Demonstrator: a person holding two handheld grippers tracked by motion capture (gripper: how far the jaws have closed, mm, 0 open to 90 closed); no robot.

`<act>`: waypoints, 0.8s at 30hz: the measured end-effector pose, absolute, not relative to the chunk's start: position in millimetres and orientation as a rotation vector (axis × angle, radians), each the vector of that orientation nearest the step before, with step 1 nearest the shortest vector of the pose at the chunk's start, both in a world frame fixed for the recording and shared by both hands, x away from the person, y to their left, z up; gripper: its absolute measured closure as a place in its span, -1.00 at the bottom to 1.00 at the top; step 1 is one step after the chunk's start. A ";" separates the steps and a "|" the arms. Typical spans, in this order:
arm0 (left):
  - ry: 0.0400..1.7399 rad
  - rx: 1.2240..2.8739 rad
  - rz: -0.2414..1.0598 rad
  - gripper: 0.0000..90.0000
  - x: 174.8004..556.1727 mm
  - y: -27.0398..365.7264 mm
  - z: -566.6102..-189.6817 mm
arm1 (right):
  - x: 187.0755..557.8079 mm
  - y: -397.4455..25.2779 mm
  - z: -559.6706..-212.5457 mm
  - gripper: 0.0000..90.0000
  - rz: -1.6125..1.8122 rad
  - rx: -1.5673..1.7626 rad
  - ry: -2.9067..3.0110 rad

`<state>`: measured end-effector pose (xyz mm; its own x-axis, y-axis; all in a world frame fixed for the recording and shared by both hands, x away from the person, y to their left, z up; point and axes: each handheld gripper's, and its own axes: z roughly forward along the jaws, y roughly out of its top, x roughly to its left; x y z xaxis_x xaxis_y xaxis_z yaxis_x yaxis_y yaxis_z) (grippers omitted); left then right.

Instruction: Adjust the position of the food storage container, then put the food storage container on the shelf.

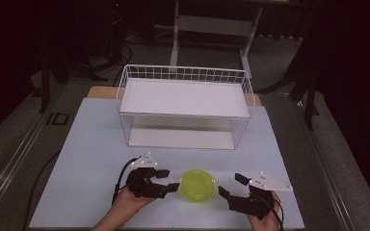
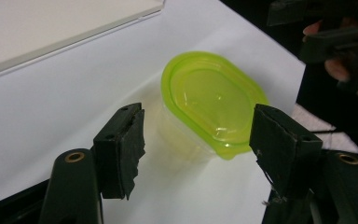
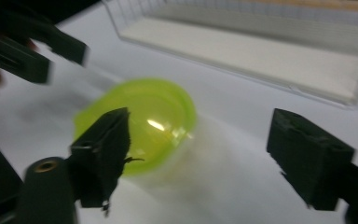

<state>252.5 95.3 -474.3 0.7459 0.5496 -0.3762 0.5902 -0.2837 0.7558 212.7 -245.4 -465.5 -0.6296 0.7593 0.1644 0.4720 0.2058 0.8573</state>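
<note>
A lime-green lidded container sits on the bench between the left gripper and right gripper, both spread wide.

- The high view is dim, with dark surroundings beyond the pale table edges.
- Glare glints on the green lid in the left gripper view, which is sharp.
- The right gripper view is motion-blurred; the wire basket looks smeared.

Overhead view; claw cameras sharing green container
</note>
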 end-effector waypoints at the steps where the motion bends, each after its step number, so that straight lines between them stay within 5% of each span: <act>1: 0.903 1.945 -0.070 -0.16 255.0 95.3 -475.9 | 213.9 -245.2 -465.2 -0.56 1.402 1.165 2.198; 5: 0.959 1.929 -0.178 -0.16 263.3 92.2 -484.5 | 228.2 -246.7 -466.5 -0.50 1.448 1.339 2.288; 7: 0.988 1.926 -0.188 -0.16 265.6 90.1 -487.1 | 234.9 -244.9 -470.2 -0.71 1.410 1.367 2.306; 13: 1.044 1.873 -0.235 -0.16 268.9 86.6 -493.8 | 245.8 -242.7 -479.4 -0.74 1.395 1.454 2.399; 16: 1.070 1.865 -0.256 -0.09 271.1 84.0 -498.5 | 252.6 -246.7 -481.7 -0.35 1.502 1.565 2.407; 24: 1.115 1.848 -0.352 0.25 273.6 76.2 -507.0 | 264.1 -243.5 -495.6 0.18 1.513 1.861 2.469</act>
